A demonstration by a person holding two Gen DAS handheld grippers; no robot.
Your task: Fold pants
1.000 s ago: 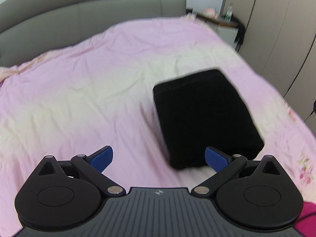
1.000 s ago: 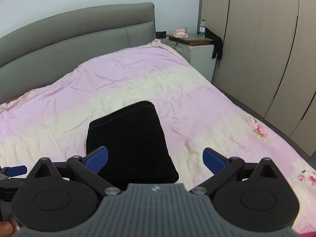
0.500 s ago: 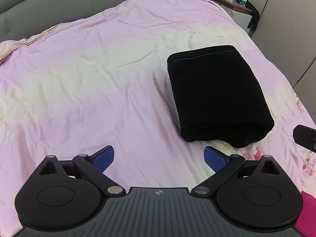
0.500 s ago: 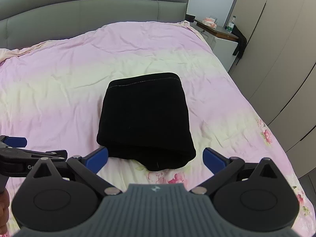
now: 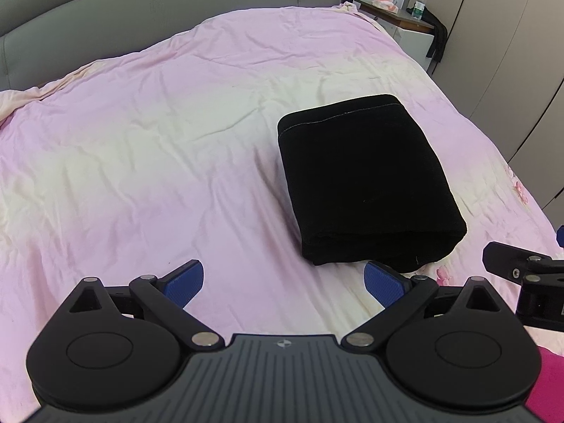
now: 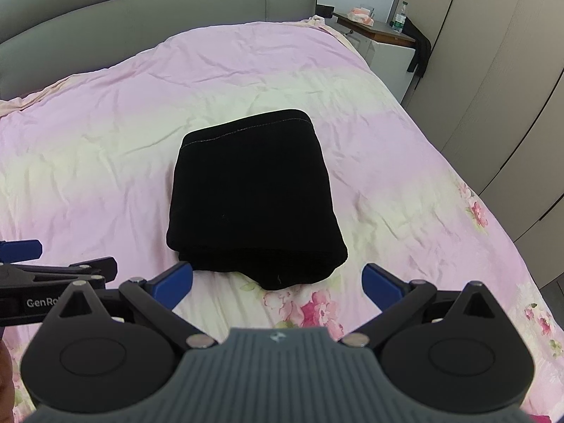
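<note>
Black pants [image 5: 366, 179] [image 6: 253, 197] lie folded into a thick rectangular stack on the pink bedspread [image 5: 158, 148], a stitched hem along the far edge. My left gripper [image 5: 283, 280] hovers open just in front of the stack's near left corner, nothing between its blue pads. My right gripper [image 6: 276, 282] is open too, held just short of the stack's near edge and above it. Neither touches the cloth. Part of the right gripper shows at the right edge of the left wrist view, and the left gripper at the left edge of the right wrist view.
A grey padded headboard [image 5: 141, 21] runs along the far side of the bed. A nightstand [image 6: 380, 38] with a bottle and a small item stands at the far right corner. Beige wardrobe doors [image 6: 500, 88] line the right side. The bedspread [image 6: 405, 211] has a floral border near me.
Both grippers have pulled back and risen slightly from the folded pants, staying open. The stack lies in the same place and shape.
</note>
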